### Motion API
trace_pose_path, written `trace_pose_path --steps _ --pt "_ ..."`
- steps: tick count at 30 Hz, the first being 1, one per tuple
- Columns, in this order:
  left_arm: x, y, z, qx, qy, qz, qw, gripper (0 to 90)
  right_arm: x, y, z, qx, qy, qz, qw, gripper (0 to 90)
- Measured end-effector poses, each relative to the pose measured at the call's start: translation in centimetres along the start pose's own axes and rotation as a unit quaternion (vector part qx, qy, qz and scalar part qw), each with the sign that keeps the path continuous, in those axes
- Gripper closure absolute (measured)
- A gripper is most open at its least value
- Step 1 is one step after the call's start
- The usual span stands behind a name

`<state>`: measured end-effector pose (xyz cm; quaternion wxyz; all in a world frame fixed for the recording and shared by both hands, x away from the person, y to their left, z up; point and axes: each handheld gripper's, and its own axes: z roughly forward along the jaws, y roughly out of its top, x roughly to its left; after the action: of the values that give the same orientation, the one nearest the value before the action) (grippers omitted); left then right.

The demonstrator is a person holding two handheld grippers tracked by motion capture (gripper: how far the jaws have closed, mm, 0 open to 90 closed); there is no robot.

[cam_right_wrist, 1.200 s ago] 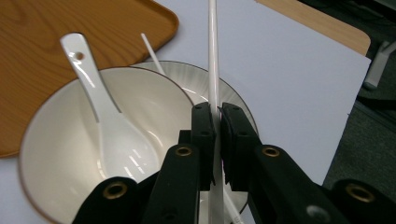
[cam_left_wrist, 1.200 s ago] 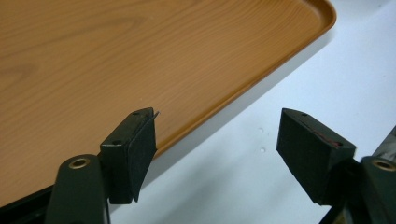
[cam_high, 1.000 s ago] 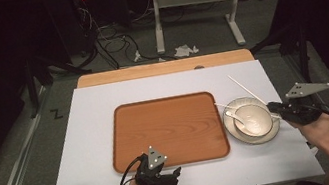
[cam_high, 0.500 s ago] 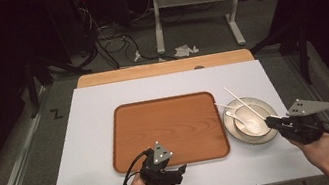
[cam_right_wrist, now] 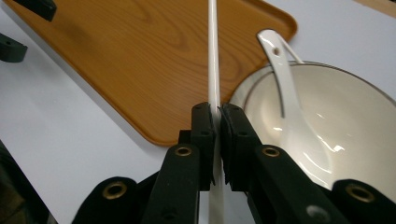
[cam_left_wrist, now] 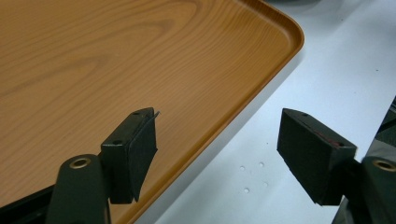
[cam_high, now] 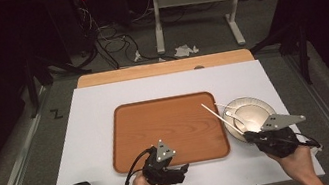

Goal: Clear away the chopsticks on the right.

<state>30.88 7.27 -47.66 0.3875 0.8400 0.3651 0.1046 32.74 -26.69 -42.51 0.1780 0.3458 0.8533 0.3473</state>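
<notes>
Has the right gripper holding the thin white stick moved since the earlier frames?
Yes. The right gripper, shut on the thin white stick, has shifted from beyond the white bowl's right side toward the brown wooden tray.

1. Lab/test rig, not a home: dark room, white counter [cam_high: 108, 132] on grey carpet.
2. Loose cables [cam_high: 108, 38] on far floor.
3. Metal desk frame [cam_high: 199, 10] behind.

Looking down from high above the near edge of the desk [cam_high: 92, 99]. Riding low and close on each gripper. Sharing the tray [cam_high: 157, 124] [cam_left_wrist: 116, 56] [cam_right_wrist: 130, 60].
</notes>
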Motion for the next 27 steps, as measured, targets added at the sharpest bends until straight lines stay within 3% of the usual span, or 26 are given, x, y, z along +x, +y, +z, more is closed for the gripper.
trace_pose_path --steps 7,10,27 --pt "-0.1 -0.1 0.1 0.003 0.006 0.002 1.0000 28.5 1.2 1.0 2.3 0.004 0.019 -0.001 0.9998 85.2" --pt "-0.1 -0.1 0.0 0.002 0.006 0.001 1.0000 28.5 1.9 1.8 4.1 0.007 0.029 0.007 0.9995 85.3" --pt "-0.1 -1.0 -0.8 0.003 0.028 -0.014 0.9995 28.4 2.0 3.5 9.6 0.038 0.029 0.022 0.9986 85.1"
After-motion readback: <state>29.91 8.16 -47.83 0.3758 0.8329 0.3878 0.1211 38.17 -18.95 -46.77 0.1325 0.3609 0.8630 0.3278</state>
